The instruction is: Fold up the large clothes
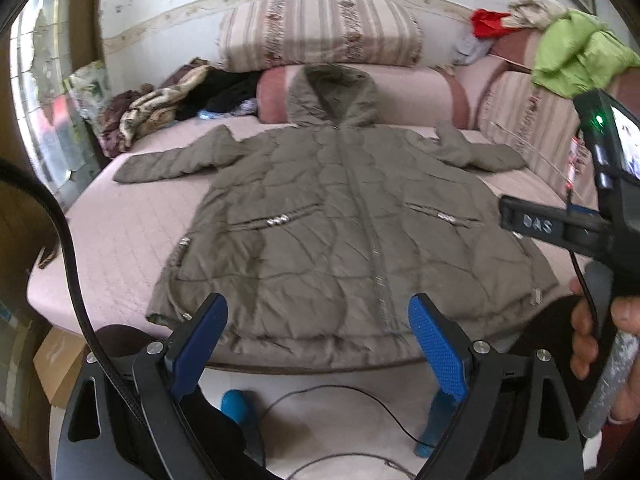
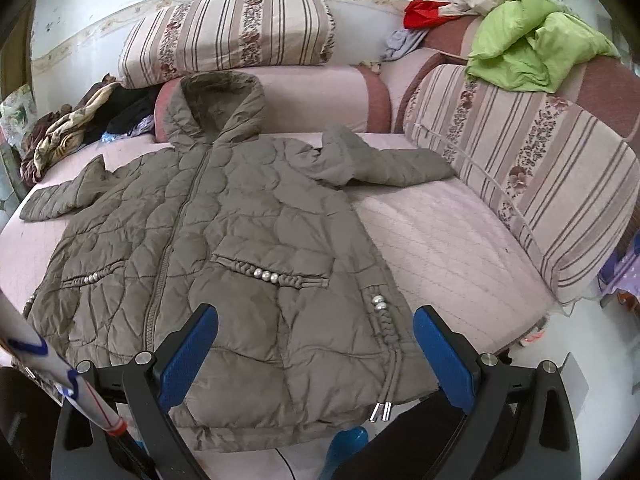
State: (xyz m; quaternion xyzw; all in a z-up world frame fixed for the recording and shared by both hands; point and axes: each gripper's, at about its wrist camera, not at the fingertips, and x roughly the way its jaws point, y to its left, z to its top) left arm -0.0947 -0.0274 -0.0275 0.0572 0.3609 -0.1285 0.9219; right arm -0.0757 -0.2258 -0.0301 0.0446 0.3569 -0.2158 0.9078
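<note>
In the left wrist view, the left gripper (image 1: 318,336) is nearest, low in the picture. Its jaws stand wide apart and hold nothing, and its blue pads (image 1: 438,350) hang over the lower hem of the coat (image 1: 340,216). The coat is olive-brown, quilted, with a hood, and it lies flat and face up on the pink bed (image 1: 120,240). Both sleeves are spread to the sides and the zipper is closed. The hood points to a striped pillow (image 1: 320,30) near the wall. At the right edge the right gripper (image 1: 560,224) is seen from the side, above the bed and just beside the coat's right edge; a hand (image 1: 608,336) holds its handle. A green cloth (image 1: 576,56) lies on the cushions to the right.

In the right wrist view, the right gripper (image 2: 316,344) is nearest. Its jaws are also wide apart with nothing between them, above the bottom corner of the coat (image 2: 240,216), near the drawstring (image 2: 382,408) with metal ends. A striped cushion (image 2: 540,184) stands along the right side of the bed (image 2: 432,240).
</note>
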